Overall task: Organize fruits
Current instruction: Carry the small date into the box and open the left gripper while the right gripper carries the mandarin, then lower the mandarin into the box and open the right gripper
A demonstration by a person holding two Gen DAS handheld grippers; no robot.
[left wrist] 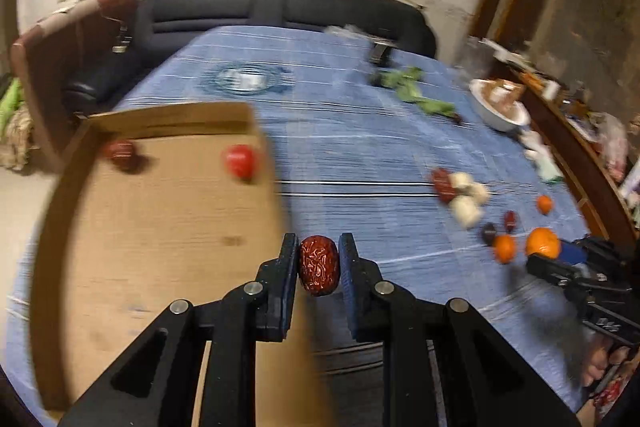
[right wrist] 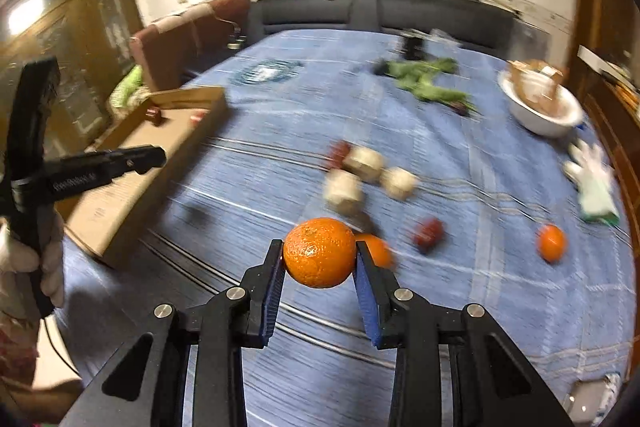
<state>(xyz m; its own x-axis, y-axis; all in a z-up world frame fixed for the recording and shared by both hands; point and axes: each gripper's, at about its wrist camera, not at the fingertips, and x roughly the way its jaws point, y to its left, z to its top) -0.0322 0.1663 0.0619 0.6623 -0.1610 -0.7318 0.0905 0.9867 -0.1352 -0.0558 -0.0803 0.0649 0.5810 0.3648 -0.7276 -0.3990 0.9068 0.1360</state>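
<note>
The left tongs (left wrist: 319, 247) clamp a wrinkled red date (left wrist: 319, 265) beside the cardboard tray (left wrist: 160, 227), while the right tongs (right wrist: 319, 254) grip an orange (right wrist: 319, 251) above the desk (right wrist: 500, 287).

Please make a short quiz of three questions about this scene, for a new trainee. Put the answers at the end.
1. True or false: the left claw is shut on an orange.
2. What does the right claw hold? A) a red date B) an orange C) a white glove
3. Fill in: the two red fruits already put away lie in the cardboard ____.

Key:
1. False. It is shut on a wrinkled red date.
2. B.
3. Box. One red fruit lies near its right wall, the other near the far left corner.
</note>
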